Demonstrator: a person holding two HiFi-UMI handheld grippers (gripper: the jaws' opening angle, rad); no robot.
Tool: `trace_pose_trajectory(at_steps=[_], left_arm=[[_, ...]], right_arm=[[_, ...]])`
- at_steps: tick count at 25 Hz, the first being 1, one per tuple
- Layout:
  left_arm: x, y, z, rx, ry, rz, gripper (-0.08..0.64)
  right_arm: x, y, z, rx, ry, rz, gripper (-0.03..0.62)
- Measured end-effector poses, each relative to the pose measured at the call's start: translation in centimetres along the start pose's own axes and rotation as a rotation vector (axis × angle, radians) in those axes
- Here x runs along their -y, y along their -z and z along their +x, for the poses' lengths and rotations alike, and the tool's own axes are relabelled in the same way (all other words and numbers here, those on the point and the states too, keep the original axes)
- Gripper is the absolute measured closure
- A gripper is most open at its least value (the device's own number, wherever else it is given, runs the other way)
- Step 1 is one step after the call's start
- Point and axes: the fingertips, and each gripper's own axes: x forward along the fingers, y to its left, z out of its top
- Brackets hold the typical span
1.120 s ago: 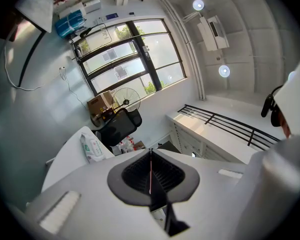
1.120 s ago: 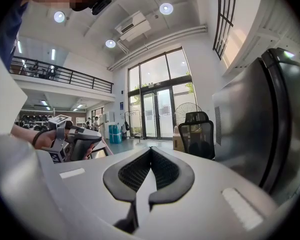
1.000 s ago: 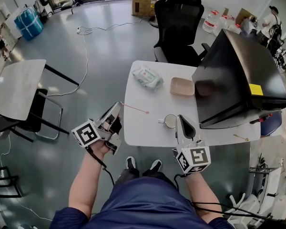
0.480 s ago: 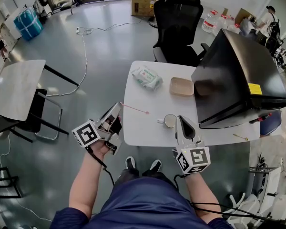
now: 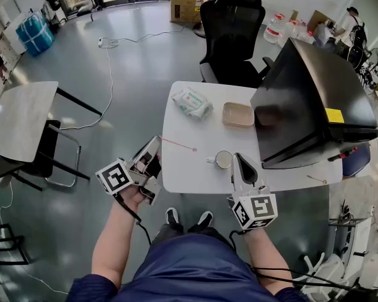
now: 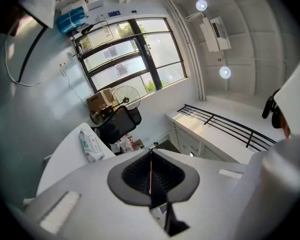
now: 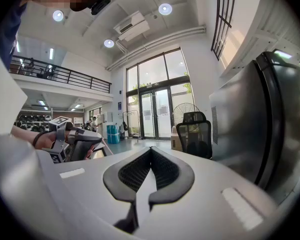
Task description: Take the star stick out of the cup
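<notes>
My left gripper (image 5: 156, 139) is shut on a thin pink star stick (image 5: 177, 143), which reaches out level over the white table (image 5: 189, 172) with its small star end toward the cup. In the left gripper view the stick (image 6: 150, 174) shows as a red line pinched between the closed pads, at the left gripper (image 6: 150, 151). The white cup (image 5: 223, 160), with a handle on its left, stands near the table's front edge. Just right of the cup my right gripper (image 5: 238, 156) is shut, and the right gripper view shows nothing in the right gripper (image 7: 151, 149).
A pack of wet wipes (image 5: 191, 102) and a tan tray (image 5: 239, 114) lie at the table's back. A big black tilted screen (image 5: 309, 99) covers the right side. A black office chair (image 5: 230, 30) stands behind the table, and a grey side table (image 5: 22, 115) is far left.
</notes>
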Motion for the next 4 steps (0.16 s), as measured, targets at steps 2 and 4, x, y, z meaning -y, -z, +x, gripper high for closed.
trace_pose_trajectory(at_steps=[2,4], left_arm=[[-0.05,0.03,-0.03,-0.002,-0.001,-0.002,0.551],[-0.09,0.04,-0.07,-0.004,-0.003,-0.005,0.55]], right_arm=[[-0.1,-0.03,-0.08,0.0,0.002,0.0,0.586],[-0.19,-0.08,-0.16,0.001,0.005,0.001,0.586]])
